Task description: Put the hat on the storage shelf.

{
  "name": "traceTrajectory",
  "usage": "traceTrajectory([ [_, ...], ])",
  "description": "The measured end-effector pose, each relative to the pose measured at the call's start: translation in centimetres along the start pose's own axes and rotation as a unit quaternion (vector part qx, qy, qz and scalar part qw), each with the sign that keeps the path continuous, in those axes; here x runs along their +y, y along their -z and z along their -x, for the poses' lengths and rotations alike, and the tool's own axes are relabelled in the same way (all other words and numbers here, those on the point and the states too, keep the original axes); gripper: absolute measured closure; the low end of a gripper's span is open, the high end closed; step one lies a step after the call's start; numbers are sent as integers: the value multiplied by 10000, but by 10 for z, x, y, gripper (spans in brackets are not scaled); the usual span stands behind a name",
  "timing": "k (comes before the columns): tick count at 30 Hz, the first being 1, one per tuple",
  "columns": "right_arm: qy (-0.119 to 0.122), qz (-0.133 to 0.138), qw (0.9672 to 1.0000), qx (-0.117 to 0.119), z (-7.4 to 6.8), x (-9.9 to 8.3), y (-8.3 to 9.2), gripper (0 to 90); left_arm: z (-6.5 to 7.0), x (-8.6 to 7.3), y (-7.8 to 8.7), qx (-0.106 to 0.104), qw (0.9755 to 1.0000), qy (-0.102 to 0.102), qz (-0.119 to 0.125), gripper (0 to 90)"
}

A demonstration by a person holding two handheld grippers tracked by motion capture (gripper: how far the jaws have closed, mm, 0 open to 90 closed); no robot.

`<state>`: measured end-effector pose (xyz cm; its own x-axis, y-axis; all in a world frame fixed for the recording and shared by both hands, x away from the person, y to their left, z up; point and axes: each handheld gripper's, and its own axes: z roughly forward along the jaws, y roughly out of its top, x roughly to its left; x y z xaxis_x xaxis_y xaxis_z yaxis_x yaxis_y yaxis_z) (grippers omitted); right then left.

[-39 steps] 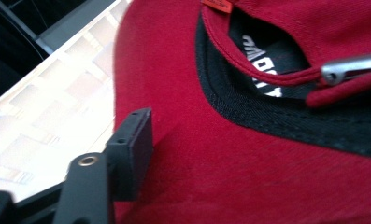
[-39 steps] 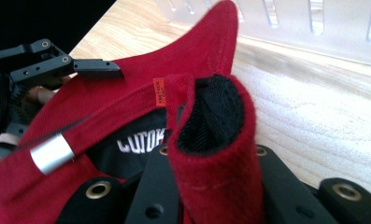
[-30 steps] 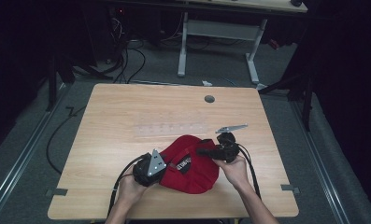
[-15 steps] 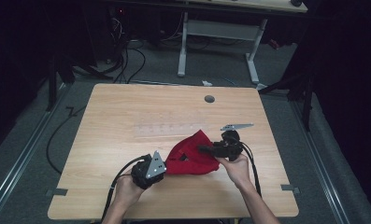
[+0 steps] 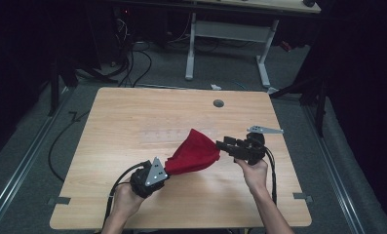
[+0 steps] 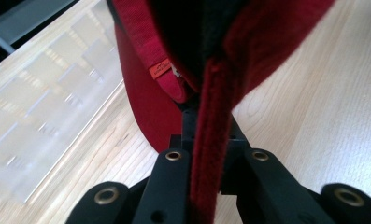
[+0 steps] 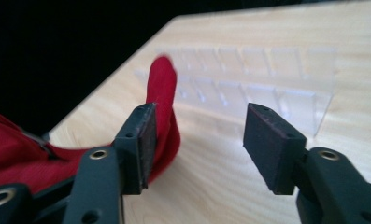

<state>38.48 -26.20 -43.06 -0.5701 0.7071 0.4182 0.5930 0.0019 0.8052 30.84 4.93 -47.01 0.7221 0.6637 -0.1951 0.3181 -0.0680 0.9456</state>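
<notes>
the red cloth [image 5: 193, 153] hangs in a bunched cone above the near half of the table [image 5: 132, 122], a little nearer the right edge than the left, its narrow end drawn down toward the left gripper [image 5: 164, 168] and its wide end pointing at the right gripper [image 5: 219, 145]. in the left gripper view a thick red fold [image 6: 211, 140] runs straight down between the two black jaws, which are pressed together on it; a small orange label [image 6: 159, 70] shows on a hem just beyond. the right gripper's jaws have just been opening and stand spread, with bare wood between the pads; a red tip of the cloth [image 7: 160, 93] lies against the outer side of the one jaw, not between them (so nothing is held there).

a clear plastic tray [image 7: 248, 79] with rows of small compartments lies flat on the table near its middle, beyond the cloth. a round grey grommet [image 5: 218, 103] sits near the far edge, right of centre. the table top is pale wood with visible grain, and black cables [image 5: 118, 183] trail from the left gripper off the near edge.

around the table is grey carpet [image 5: 30, 161], with cables [image 5: 132, 53] snaking over it past the far left corner. beyond the far edge stands a second desk on white legs [image 5: 191, 48]; the rest of the room is dark.
</notes>
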Motion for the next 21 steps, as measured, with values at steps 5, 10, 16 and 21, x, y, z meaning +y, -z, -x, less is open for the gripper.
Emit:
traceTrajectory([
  [5,75,-8,9997,-249,6,-2,7,439,-11,6,9,144,9992,281,242,848],
  [10,49,-155,9990,-412,17,-17,5,441,-19,11,13,219,9982,454,327,848],
  [16,70,-305,9978,-585,26,-34,-1,440,-26,14,16,276,9968,608,444,848],
  [21,106,-487,9956,-791,32,-48,-8,438,-31,17,17,323,9953,744,526,847],
])
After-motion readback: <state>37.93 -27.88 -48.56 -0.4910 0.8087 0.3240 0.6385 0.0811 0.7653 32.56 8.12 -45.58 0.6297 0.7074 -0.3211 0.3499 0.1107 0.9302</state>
